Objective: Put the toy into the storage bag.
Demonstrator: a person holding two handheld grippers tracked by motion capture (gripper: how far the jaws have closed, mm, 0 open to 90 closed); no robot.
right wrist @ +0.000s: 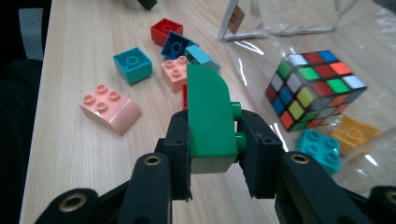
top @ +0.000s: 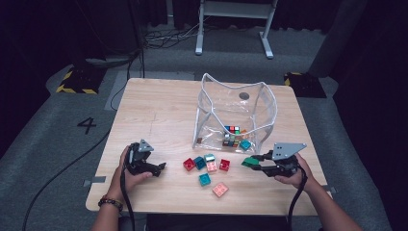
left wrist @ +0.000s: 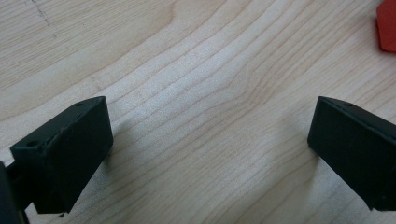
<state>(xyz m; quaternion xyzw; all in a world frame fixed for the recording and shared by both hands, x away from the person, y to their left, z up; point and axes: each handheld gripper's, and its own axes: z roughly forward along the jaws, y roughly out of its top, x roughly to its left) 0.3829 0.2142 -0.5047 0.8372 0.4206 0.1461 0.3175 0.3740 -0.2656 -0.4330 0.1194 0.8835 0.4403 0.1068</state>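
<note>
Currently: green brick (right wrist: 210, 116) clamped between the right gripper's (right wrist: 214, 154) jaws, held just in front of the clear bag (top: 207, 108). Left gripper (left wrist: 208, 154) wide open, empty, left of the bag. Next, judged: carry the brick over the bag's mouth and release.

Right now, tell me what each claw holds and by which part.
The right claw grips a green brick by its lower end, across the studded and flat faces. The left claw is open over bare table, holding nothing.
</note>
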